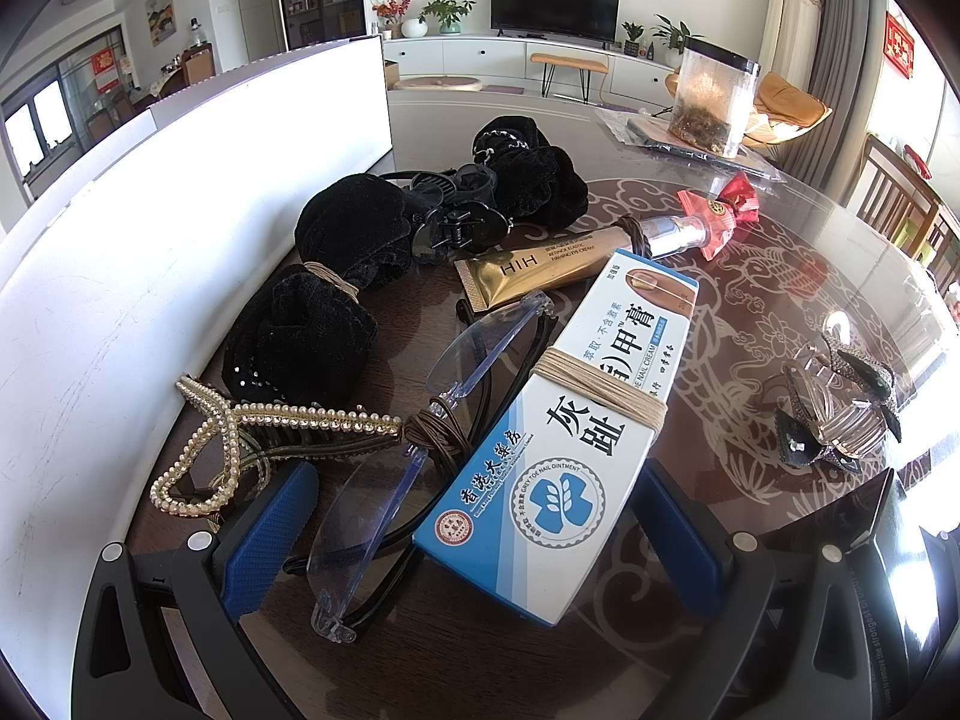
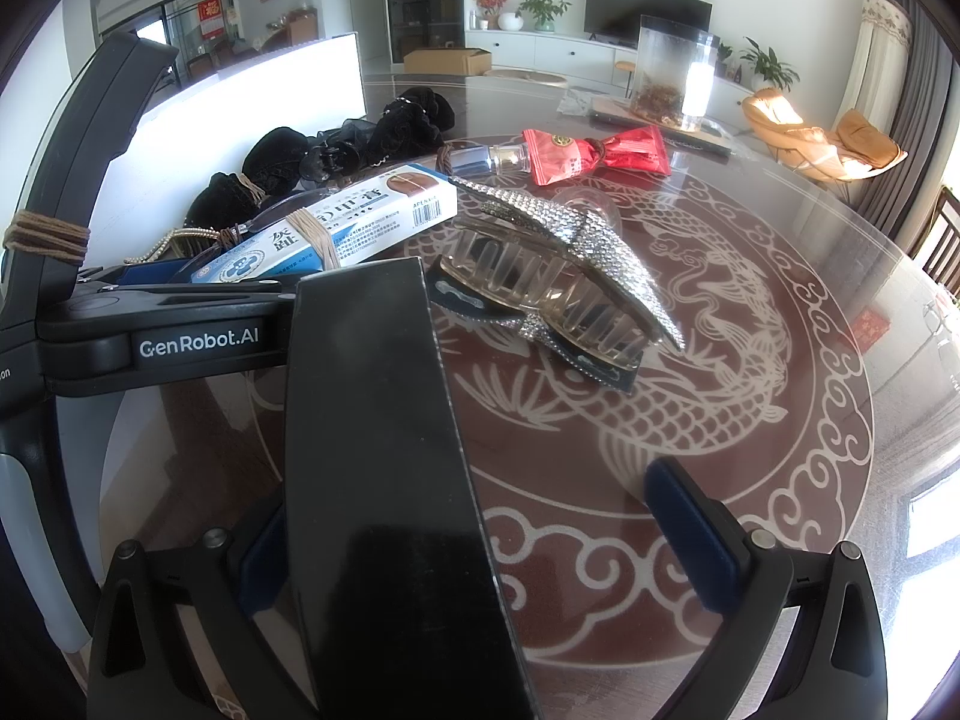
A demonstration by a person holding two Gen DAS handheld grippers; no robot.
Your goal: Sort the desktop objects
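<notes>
Left claw (image 1: pixel 474 534): spread wide, its blue pads either side of the near end of the ointment box (image 1: pixel 564 426), not pressed on it as far as the view shows.
Right claw (image 2: pixel 486 546): spread, with a flat black box (image 2: pixel 384 480) lying between its fingers against the left pad; whether it is pinched or only resting there I cannot tell.
Task's things: a heap on the left of the table (image 2: pixel 750 432), against a white board (image 1: pixel 150 240). Black hair ties (image 1: pixel 354 228) lie far, a gold tube (image 1: pixel 540 270) in the middle, glasses (image 1: pixel 420 438) and a pearl hair clip (image 1: pixel 252 438) near.
Ointment box: lies slanted over the glasses and the gold tube, with string wound round its middle.
Sparkly hair clip (image 2: pixel 558 276): stands apart to the right, just beyond the far end of the black box.
Risk, glasses: closing the left claw on the ointment box could catch the lens or arm beneath it, bending the frame or dragging it along.
Risk, heap: lifting the box may tip the tube and tug the brown cord (image 1: pixel 438 432) looped at the glasses.
Risk, black box: if only resting, it could slide off the pad and knock the sparkly hair clip.
Risk, table: the glossy glass top looks slippery, so nudged things may skate.
</notes>
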